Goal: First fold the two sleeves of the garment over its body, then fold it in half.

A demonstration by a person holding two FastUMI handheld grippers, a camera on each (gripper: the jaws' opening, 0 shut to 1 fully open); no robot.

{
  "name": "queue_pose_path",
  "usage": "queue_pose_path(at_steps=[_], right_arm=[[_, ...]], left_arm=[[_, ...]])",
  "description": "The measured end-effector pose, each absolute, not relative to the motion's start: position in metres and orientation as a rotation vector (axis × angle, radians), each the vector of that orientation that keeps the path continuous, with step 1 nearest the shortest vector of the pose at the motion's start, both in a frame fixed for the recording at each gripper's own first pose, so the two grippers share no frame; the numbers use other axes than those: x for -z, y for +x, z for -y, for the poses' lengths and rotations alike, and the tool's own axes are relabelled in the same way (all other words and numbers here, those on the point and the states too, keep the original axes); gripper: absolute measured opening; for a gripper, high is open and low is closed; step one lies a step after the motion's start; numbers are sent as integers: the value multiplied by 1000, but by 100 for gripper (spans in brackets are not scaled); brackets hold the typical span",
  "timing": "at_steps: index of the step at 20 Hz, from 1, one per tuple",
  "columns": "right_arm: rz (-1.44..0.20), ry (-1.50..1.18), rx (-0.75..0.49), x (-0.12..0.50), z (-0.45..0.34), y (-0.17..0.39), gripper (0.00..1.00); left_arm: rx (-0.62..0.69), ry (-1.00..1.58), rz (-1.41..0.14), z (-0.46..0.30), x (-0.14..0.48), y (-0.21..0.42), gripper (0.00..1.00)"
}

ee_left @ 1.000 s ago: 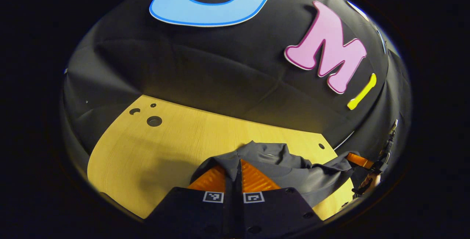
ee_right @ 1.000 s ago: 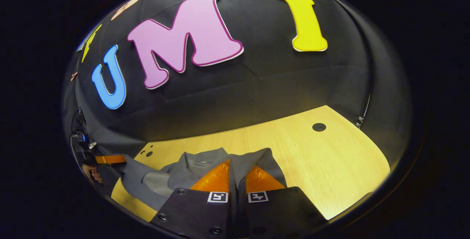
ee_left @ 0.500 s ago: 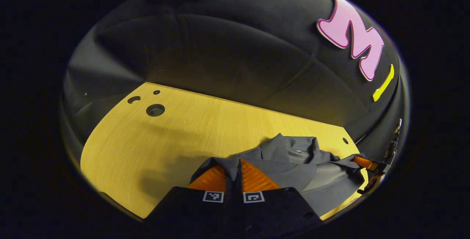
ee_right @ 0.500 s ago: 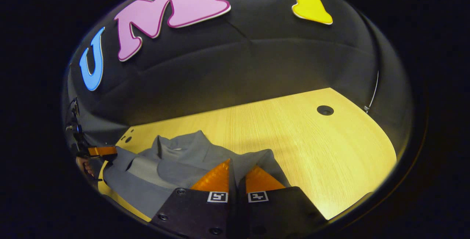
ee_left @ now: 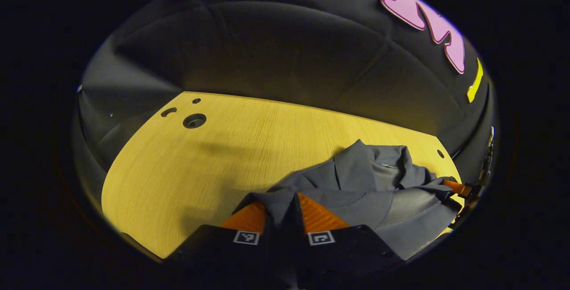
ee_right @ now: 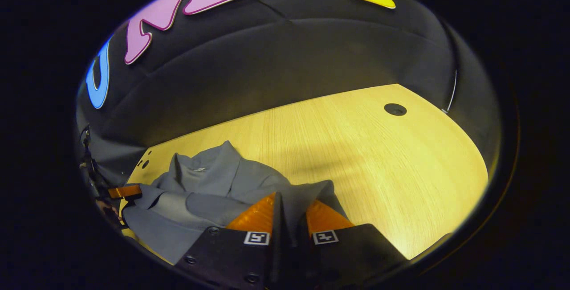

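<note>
Carrying the garment forward, both my grippers stay clenched on its near hem: left gripper, right gripper. Over the past second the collar has settled onto the table and the cloth slackened, so I judge the halving fold nearly done.

In the left gripper view, the garment is lying on the desk toward its right end, with its collar pointing to the booth wall. The left tongs are sitting at its near left corner, a fold of cloth lying between the fingers. The right tongs are sitting at its far right edge. Three holes are lying in the desk's far left corner, well apart from the garment.

In the right gripper view, the garment is lying on the left part of the desk, the right tongs at its near right corner, the left tongs at its left edge. A hole is lying far right.
</note>
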State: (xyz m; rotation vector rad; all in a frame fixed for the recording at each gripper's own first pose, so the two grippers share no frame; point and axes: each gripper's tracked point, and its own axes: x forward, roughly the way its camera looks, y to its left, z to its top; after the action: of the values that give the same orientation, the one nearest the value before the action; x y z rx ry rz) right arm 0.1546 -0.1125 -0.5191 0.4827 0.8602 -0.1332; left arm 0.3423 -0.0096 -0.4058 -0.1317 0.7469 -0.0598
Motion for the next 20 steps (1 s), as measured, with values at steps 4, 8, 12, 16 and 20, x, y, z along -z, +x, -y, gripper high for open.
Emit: queue_pose_path(at_steps=[4, 8, 12, 16, 20], right_arm=[[-866, 446, 154, 507, 123, 146, 51], [-825, 396, 176, 476, 138, 140, 76], [-777, 363, 155, 434, 136, 128, 89], [-707, 350, 106, 378, 121, 112, 96], [-656, 363, 48, 324, 99, 85, 96]], left_arm=[[29, -66, -722, 1, 396, 335, 74], [33, -23, -688, 0, 375, 318, 93], [46, -22, -615, 1, 336, 291, 90], [85, -61, -540, 10, 290, 258, 94], [169, -52, -479, 26, 249, 215, 95]])
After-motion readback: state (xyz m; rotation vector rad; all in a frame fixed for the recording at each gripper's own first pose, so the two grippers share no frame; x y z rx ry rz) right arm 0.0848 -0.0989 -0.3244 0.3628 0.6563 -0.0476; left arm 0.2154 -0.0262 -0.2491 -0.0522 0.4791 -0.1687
